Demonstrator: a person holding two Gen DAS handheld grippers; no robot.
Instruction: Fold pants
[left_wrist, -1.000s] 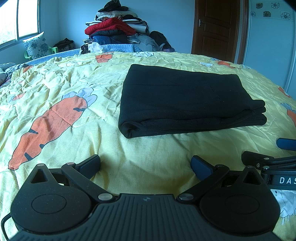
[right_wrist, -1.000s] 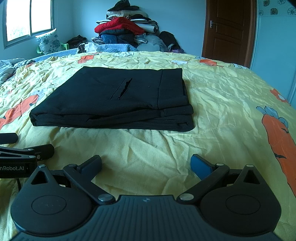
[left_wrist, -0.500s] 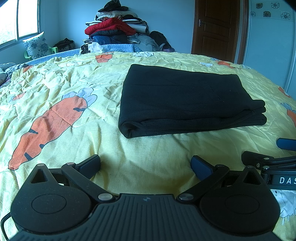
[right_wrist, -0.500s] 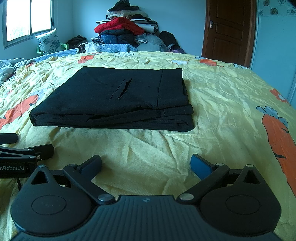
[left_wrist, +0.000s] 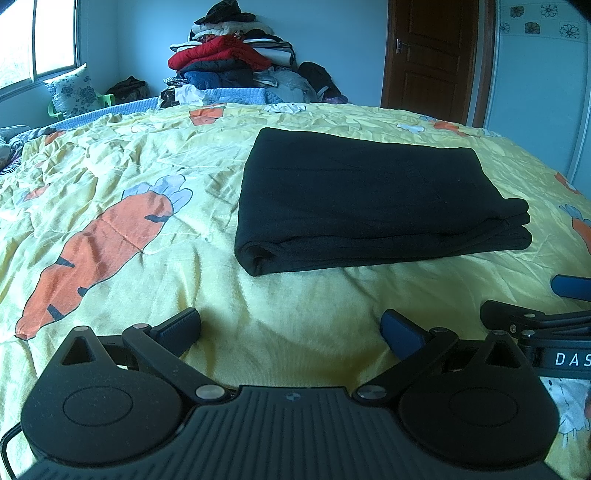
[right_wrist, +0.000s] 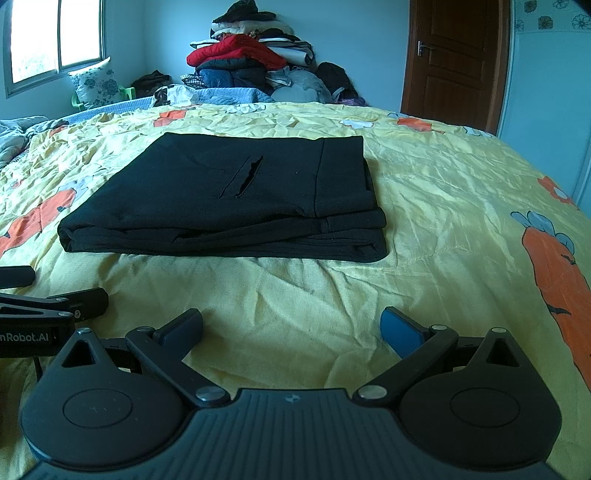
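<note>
Beyond both spread jaws, apart: folded black pants on bedspread.

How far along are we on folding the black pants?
Done: the black fabric pants lie as a compact layered rectangle on the yellow carrot-print bedspread. In hand: nothing; the left hand-held gripper and right hand-held gripper are both open, short of the pants. Left: apparently nothing beyond neatening the uneven right edge.
</note>
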